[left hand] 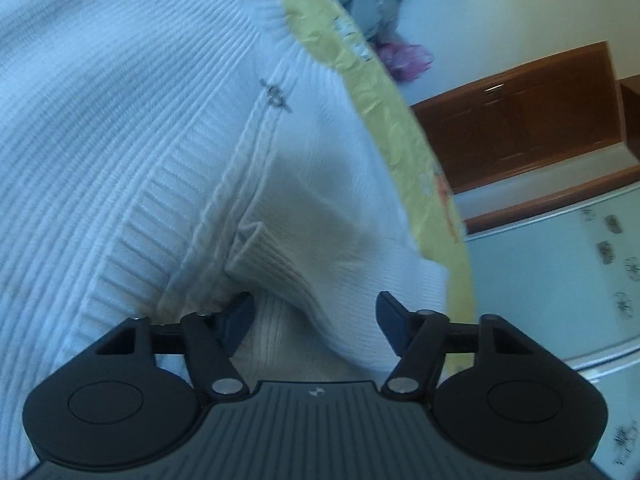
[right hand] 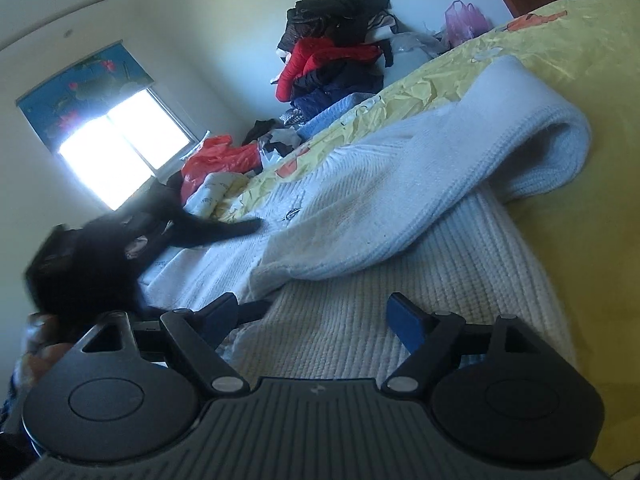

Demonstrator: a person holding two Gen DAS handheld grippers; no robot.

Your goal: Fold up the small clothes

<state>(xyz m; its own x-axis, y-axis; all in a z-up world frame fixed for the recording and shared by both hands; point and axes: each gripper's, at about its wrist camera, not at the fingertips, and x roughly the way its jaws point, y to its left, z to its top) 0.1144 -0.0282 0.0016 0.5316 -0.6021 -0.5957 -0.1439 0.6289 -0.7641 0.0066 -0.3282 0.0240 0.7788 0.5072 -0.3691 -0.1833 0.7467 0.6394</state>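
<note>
While both tools hang released over the white knit cardigan (right hand: pixel 360 240), a sleeve fold looks finished and the body fold comes next.

Spread on the yellow bed cover (right hand: pixel 560 52), the cardigan has one sleeve (right hand: pixel 460 168) laid back across its body, cuff near the button placket (left hand: pixel 276 96). From the left wrist view, the left tool (left hand: pixel 316 316) hovers with jaws apart over the ribbed hem, cloth rising toward 12 o'clock. The right tool (right hand: pixel 320 316), also unclenched, sits above the hem with the sleeve at 1 o'clock. My judgement: each tool must pinch a hem corner and carry it toward the collar.
</note>
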